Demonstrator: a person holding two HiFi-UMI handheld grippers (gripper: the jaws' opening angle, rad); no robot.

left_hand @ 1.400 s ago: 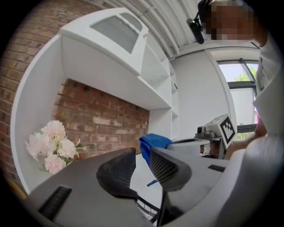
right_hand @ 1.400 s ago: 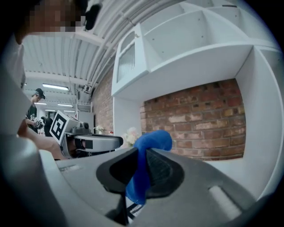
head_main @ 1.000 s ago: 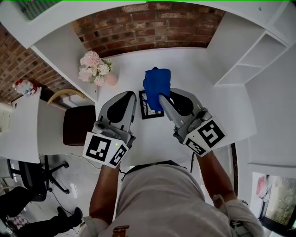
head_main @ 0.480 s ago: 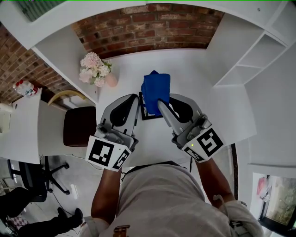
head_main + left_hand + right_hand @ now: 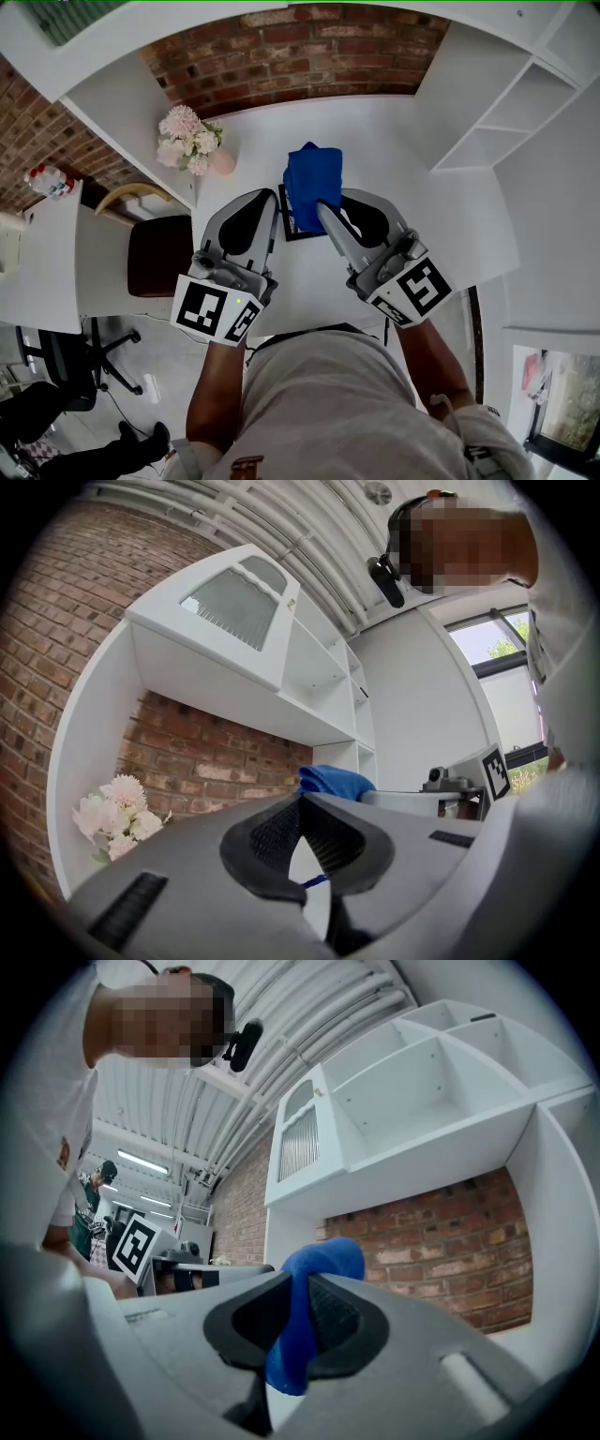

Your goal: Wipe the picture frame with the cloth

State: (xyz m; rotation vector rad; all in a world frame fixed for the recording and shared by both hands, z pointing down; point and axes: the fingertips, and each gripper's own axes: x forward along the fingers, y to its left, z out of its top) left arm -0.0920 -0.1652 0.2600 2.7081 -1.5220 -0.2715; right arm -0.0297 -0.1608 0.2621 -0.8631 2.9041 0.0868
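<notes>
From the head view, the picture frame lies flat on the white counter, between the two tools and just in front of the person. The right tool comes in from the near right and carries the blue cloth, which is bunched over the far part of the frame and hides most of it. Holding the cloth as a thick wad probably gives a soft pad to rub with. The left tool has its tip just beside the frame's left edge. It looks set there to brace the frame against sliding, though I cannot tell whether they touch. A bunch of pale flowers stands well apart at the far left, clear of the work.

In the left gripper view, the left tool's jaws meet at their tips with nothing clamped between them. Only white counter and a thin blue sliver show through the gap lower down. The cloth rises just beyond, to the right.

In the right gripper view, the right tool is clenched on a fold of the cloth, which bulges above the jaws and hangs below them. The grip looks firm enough for wiping.
</notes>
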